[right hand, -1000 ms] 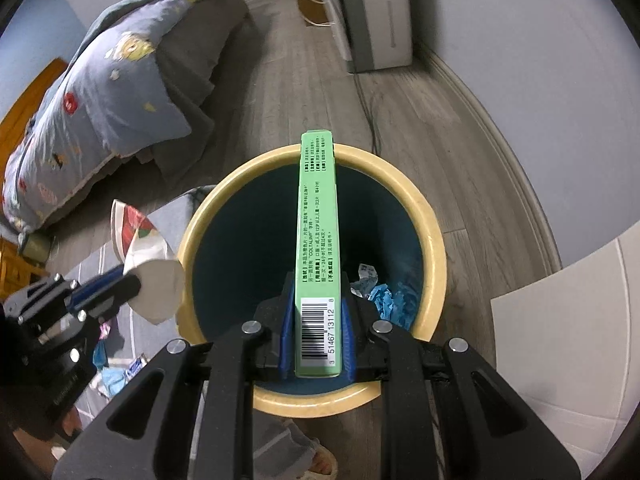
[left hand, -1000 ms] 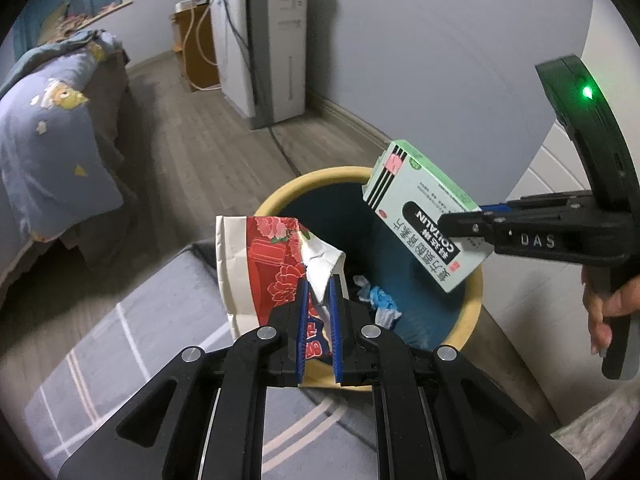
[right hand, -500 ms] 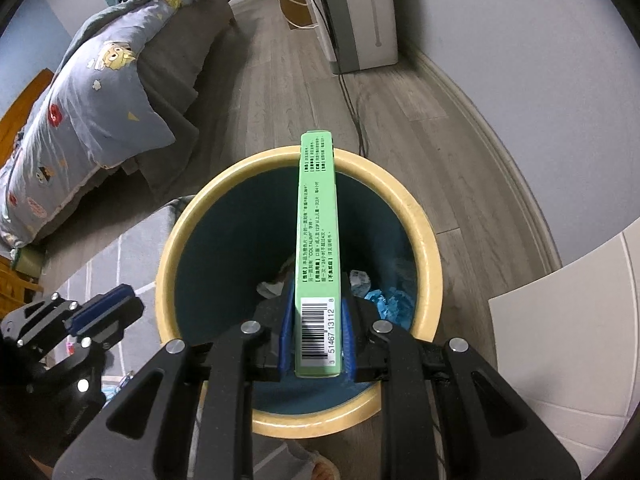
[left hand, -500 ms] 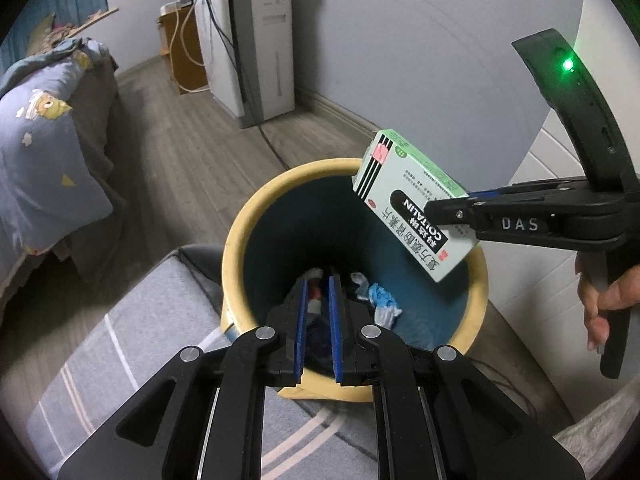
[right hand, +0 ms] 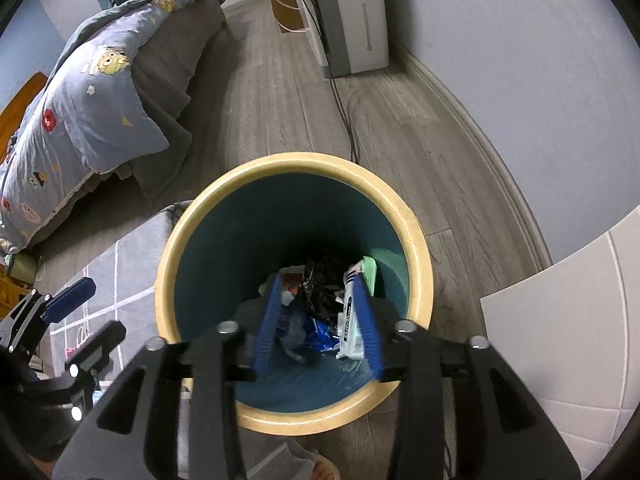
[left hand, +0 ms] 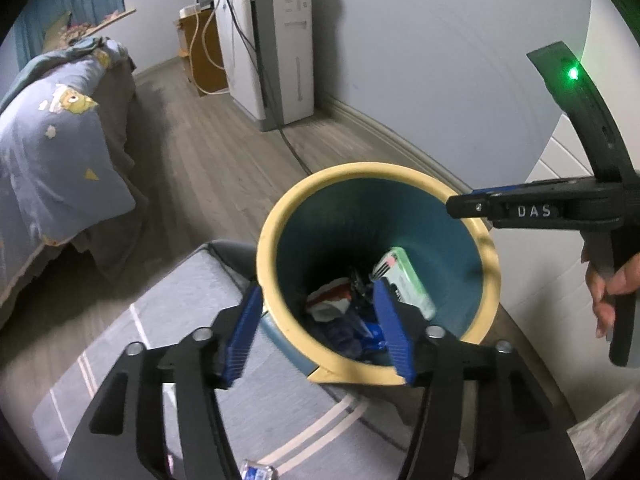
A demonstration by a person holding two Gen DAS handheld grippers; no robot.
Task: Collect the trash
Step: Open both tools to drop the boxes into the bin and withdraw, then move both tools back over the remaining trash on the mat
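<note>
A round bin with a yellow rim (left hand: pixel 276 216) (right hand: pixel 292 160) and teal inside stands on the floor. At its bottom lie the green medicine box (left hand: pixel 404 280) (right hand: pixel 354 320), the red-and-white paper wrapper (left hand: pixel 330 300) and other scraps. My left gripper (left hand: pixel 316 332) hangs over the near rim, its jaws opening with nothing between them. My right gripper (right hand: pixel 318 322) points down into the bin, its jaws opening too, and the green box lies far below them, free of the pads. From the left wrist view the right gripper (left hand: pixel 464 206) reaches over the far rim.
A grey rug with pale lines (left hand: pixel 120 336) lies under the bin's near side. A bed with a blue quilt (right hand: pixel 92 92) stands to the left, a white appliance (left hand: pixel 280 40) with a cable by the wall behind. A small wrapper (left hand: pixel 258 472) lies on the rug.
Both grippers have opened. The red-and-white wrapper left the left gripper first, then the green box dropped from the right gripper; both now lie inside the bin.
</note>
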